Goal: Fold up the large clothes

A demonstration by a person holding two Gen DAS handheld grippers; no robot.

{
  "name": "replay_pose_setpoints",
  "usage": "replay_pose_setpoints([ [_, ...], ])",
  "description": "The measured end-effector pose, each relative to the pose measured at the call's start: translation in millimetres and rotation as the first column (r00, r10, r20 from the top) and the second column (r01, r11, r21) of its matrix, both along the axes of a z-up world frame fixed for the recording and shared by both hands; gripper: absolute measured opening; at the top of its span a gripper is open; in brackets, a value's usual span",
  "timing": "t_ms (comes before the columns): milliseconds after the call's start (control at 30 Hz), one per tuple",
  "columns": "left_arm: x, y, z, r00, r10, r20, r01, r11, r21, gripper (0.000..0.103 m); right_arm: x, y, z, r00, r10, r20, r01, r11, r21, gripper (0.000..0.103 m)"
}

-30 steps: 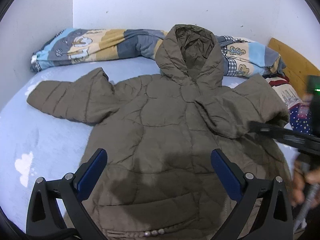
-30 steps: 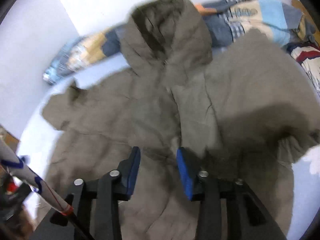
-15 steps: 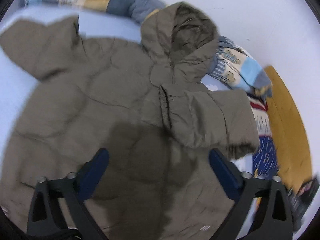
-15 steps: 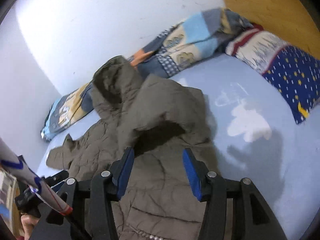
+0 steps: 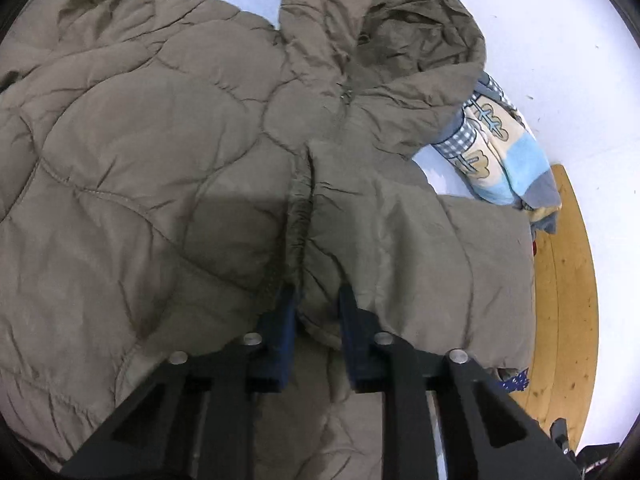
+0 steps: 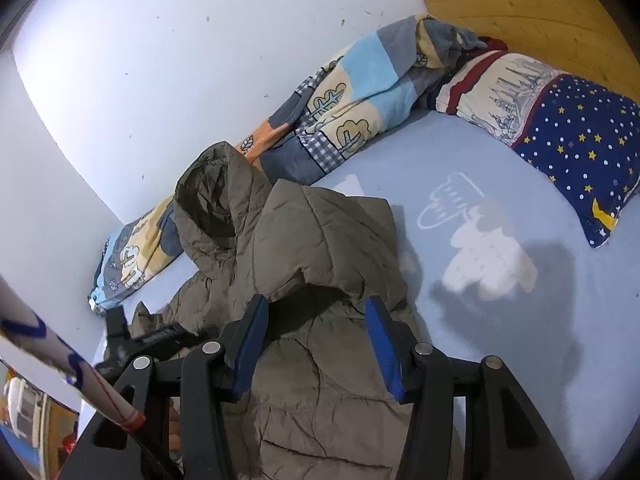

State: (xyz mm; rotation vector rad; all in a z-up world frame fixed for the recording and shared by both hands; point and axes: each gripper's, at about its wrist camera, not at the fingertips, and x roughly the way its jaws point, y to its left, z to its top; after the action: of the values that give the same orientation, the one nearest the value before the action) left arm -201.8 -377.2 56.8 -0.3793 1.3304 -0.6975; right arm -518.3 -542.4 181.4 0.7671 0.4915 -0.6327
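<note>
Olive quilted hooded jacket [image 5: 168,152] is lying spread across the light blue bed [image 6: 500,360], filling most of the left wrist view, hood [image 5: 400,28] pointing toward 12 o'clock against the white wall [image 6: 160,60]. One sleeve [image 5: 420,248] is lying folded in over the jacket's body, reaching out toward 3 o'clock. Left tool [image 5: 316,312] is sitting at 6 o'clock in its own view, its jaws having just been closing; they are now standing narrow and pinching a bunched ridge of that sleeve's fabric between the blue pads. Right tool [image 6: 316,344] is hovering over the jacket's lower body, jaws standing about half apart with nothing between them, the folded sleeve lying just beyond its tips at 12 o'clock. In the right wrist view a patchwork blanket [image 6: 352,92] is running along the wall from 9 to 1 o'clock; a star-print pillow [image 6: 580,140] is lying at 2 o'clock beside a wooden headboard [image 6: 520,8].
</note>
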Motion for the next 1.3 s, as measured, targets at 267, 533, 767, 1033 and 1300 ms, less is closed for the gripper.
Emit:
replay_pose_setpoints([
  [267,25.0,31.5,37.1,0.981,0.01,0.195,-0.019,0.999,0.045,0.016,-16.8,-36.9,-5.9,0.992,-0.124,-0.002,0.124,0.992,0.026,0.055],
  [533,56.4,61.1,51.2,0.955,0.012,0.297,-0.039,0.995,0.088,0.016,28.8,-35.7,-34.5,0.995,-0.022,-0.101,0.021,1.0,-0.013,0.042],
  [767,73.4,70.6,22.5,0.966,0.01,0.259,-0.045,0.991,0.129,0.016,74.2,-28.5,-71.3,0.975,0.078,-0.206,-0.086,0.996,-0.03,0.038],
  [1033,73.2,76.6,10.3,0.972,0.012,0.233,-0.051,0.986,0.161,0.023,84.4,-41.8,-120.5,0.937,0.09,-0.339,-0.076,0.996,0.053,0.037],
  [1300,58.2,94.0,46.5,0.948,-0.019,0.316,-0.029,0.989,0.147,0.044,75.5,-26.9,-68.4,0.966,0.064,-0.251,-0.073,0.997,-0.025,0.038],
])
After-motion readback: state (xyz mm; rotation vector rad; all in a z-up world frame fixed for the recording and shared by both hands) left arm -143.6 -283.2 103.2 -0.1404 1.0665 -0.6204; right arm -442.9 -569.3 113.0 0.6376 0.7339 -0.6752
